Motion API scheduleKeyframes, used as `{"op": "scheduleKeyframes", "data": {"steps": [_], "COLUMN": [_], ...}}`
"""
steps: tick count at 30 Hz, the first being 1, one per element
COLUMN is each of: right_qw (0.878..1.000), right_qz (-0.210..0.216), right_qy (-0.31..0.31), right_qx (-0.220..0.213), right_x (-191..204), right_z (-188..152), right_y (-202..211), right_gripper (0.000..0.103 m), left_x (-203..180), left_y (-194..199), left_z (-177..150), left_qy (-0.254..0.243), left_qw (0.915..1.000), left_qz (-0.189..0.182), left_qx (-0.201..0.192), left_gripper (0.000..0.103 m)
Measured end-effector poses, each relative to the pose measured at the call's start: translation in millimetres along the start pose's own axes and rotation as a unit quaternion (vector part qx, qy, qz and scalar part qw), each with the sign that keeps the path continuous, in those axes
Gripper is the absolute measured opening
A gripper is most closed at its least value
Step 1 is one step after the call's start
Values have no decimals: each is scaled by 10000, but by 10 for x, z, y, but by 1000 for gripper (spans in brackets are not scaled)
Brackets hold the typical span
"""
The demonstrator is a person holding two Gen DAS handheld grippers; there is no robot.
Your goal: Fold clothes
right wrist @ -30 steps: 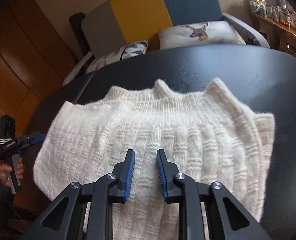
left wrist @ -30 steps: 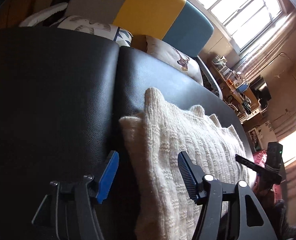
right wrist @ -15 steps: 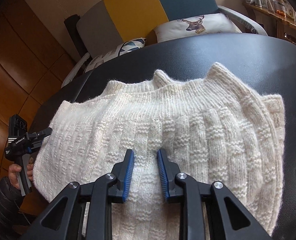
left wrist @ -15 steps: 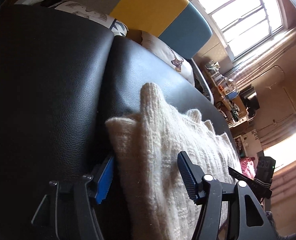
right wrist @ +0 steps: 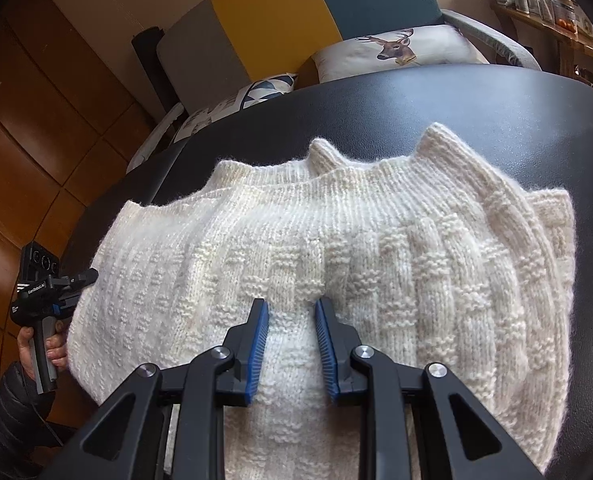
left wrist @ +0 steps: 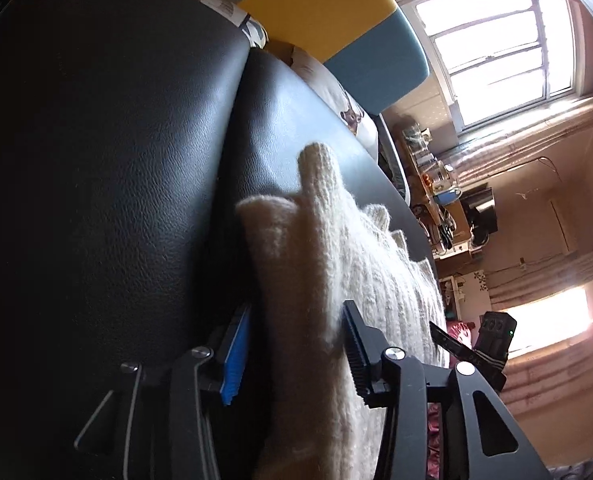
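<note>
Cream knit sweater (right wrist: pixel 336 248) lies folded on black padded bench (right wrist: pixel 496 112), collar at far side. R gripper (right wrist: pixel 291 344): fingers narrow, pinching a ridge of knit at near-centre. L gripper (left wrist: pixel 292 356): fingers straddle sweater's left edge, abt half open and opening; pads not clearly pressing. Person's hand (right wrist: pixel 42 344) holds L gripper handle. Deer cushion (right wrist: pixel 396 52) beyond bench.

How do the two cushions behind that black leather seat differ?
The white deer-print cushion shows a stag's head and sits towards the right. The blue-and-white triangle-patterned cushion carries geometric shapes, sits further left and is mostly hidden by the seat. Both rest against the grey, yellow and teal sofa back.
</note>
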State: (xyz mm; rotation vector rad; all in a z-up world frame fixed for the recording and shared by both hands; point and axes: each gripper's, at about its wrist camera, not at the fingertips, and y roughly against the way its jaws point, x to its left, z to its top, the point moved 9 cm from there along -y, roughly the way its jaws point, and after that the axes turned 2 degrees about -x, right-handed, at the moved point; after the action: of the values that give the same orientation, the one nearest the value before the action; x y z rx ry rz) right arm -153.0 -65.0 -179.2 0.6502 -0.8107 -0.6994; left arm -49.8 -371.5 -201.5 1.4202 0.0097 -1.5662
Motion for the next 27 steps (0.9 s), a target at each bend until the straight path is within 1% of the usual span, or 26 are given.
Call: {"op": "scheduleKeyframes", "data": {"steps": [1, 2, 5, 7, 9, 11, 17, 20, 21, 22, 24, 27], "right_qw": [10000, 10000, 10000, 10000, 10000, 10000, 10000, 9998, 9997, 9994, 9993, 9989], "right_qz": [-7, -18, -55, -54, -39, -23, 55, 179, 213, 240, 280, 85], "right_qy": [-16, -39, -57, -54, -62, -66, -52, -108, -103, -88, -95, 438], "right_qx": [8, 8, -14, -15, 1, 9, -18, 18, 71, 215, 220, 169], "right_x": [-1, -2, 4, 5, 1, 0, -6, -21, -21, -21, -43, -112], "right_z": [2, 2, -2, -4, -4, -4, -11, -11, -11, -8, 73, 179], "right_y": [0, 0, -1, 2, 5, 6, 15, 28, 34, 61, 219, 506], "right_gripper": [25, 25, 25, 25, 25, 25, 25, 25, 25, 25, 24, 24], "left_x": [-49, -73, -83, -55, 11, 26, 1, 1, 5, 6, 3, 17], "left_y": [-12, -26, -64, -81, -136, -141, -154, -181, -170, -156, -130, -59], "left_z": [-21, -26, 36, 81, 73, 71, 86, 100, 96, 107, 138, 220], "left_qy": [-114, -168, -12, 124, 109, 142, 166, 110, 46, 21, -10, 20], "left_qw": [9999, 9999, 9998, 9993, 9994, 9990, 9983, 9976, 9973, 9969, 9961, 9948], "left_qz": [-49, -10, -85, -96, 66, -46, 69, 252, 356, 438, 588, 690], "left_qx": [18, 6, -156, -344, -335, -418, -550, -638, -641, -646, -659, -755], "left_gripper": [61, 62, 61, 55, 19, 18, 16, 16, 16, 15, 15, 14]}}
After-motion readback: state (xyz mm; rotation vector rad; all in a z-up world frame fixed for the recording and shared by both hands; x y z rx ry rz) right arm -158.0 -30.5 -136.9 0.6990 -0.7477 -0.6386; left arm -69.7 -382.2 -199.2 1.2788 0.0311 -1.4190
